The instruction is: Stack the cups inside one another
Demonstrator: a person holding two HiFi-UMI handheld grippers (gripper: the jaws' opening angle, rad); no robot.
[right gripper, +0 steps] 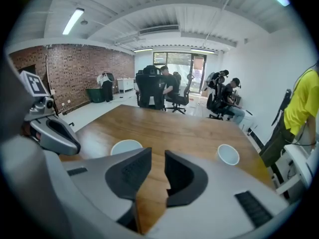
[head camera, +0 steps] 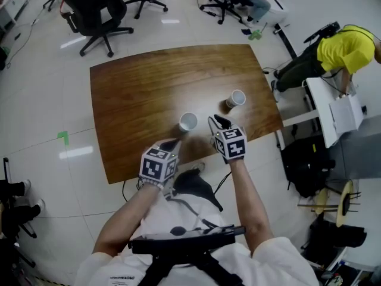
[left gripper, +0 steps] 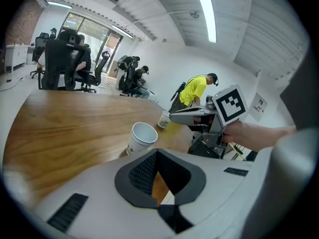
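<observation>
The left tool [head camera: 172,143] is on the left, low over the front part of the brown wooden surface [head camera: 143,82]. In the left gripper view, its two dark tips [left gripper: 156,152] are pressed together. Nothing is caught between them (only wood shows through the thin gap lower down). The tool points down at a slant toward the near cup [head camera: 188,122].

The near cup is white paper. It stands upright on the surface with its open mouth up, and it looks empty. It is just in front of the left tool's tips [left gripper: 141,138] and is not touching them.

Next comes the right tool [head camera: 215,121]. In the right gripper view, its tips are spread apart [right gripper: 158,159]. Only bare wood shows in the gap, so it holds nothing. It hangs over the surface between the two cups.

The far cup [head camera: 236,98] is further right, near the right edge of the surface. It is white too, upright and open [right gripper: 228,154]. The two cups stand well apart, so they are not one inside the other.

Past the right edge, a person in yellow [head camera: 345,47] bends over.
</observation>
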